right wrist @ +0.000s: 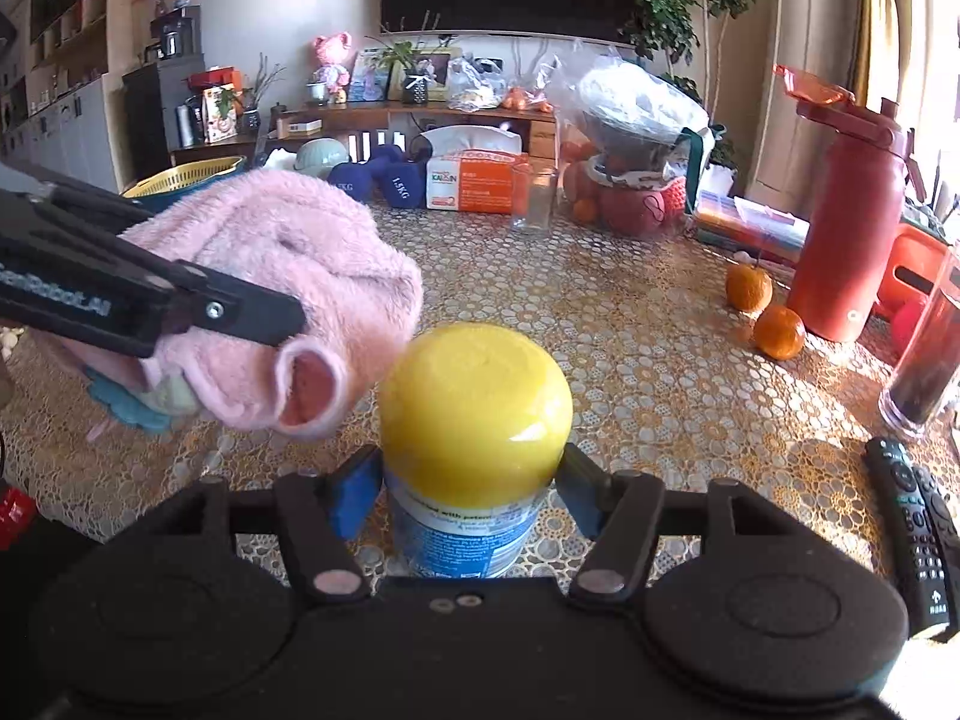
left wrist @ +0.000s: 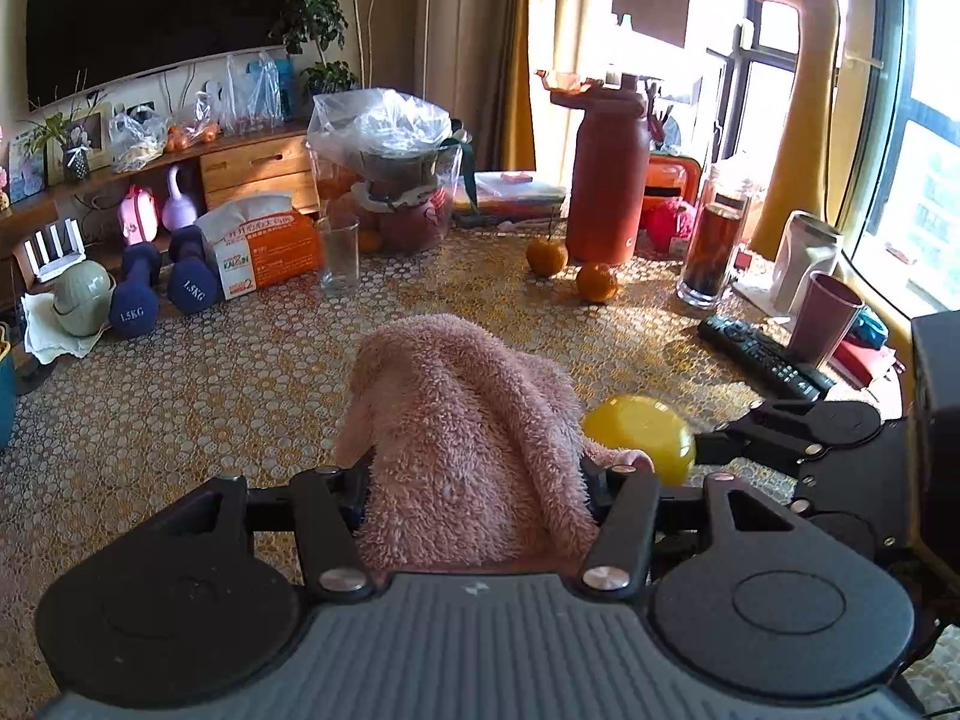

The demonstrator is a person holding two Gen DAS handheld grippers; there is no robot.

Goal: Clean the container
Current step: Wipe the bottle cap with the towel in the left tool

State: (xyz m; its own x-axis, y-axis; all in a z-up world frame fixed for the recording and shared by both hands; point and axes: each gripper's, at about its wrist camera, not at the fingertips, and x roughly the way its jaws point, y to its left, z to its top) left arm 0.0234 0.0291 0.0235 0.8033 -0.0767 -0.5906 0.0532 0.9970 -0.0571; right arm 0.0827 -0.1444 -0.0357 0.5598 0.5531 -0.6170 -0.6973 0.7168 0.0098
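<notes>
Right gripper (right wrist: 474, 492) is clamped on the can (right wrist: 465, 540), blue pads (right wrist: 354, 495) on the body just under the yellow lid (right wrist: 474, 402); can sits lower centre of the right wrist view, whether it rests on the table (right wrist: 660, 360) or hangs just above it I cannot tell. Left gripper (left wrist: 474, 480) is clamped on the pink cloth (left wrist: 462, 432), bunched, lower centre of its view, lid (left wrist: 642, 435) just to its right.

Handling, my read: can is rigid, label glossy, probably slick; lid is smooth plastic and may pop off, so hold the body, not the lid. Weight unknown, contents hidden. Cloth is soft, fluffy, floppy; it sits just beside the lid at left in the right view, contact unclear. Wiping would push sideways on the can, so the grip needs to hold firm.
</notes>
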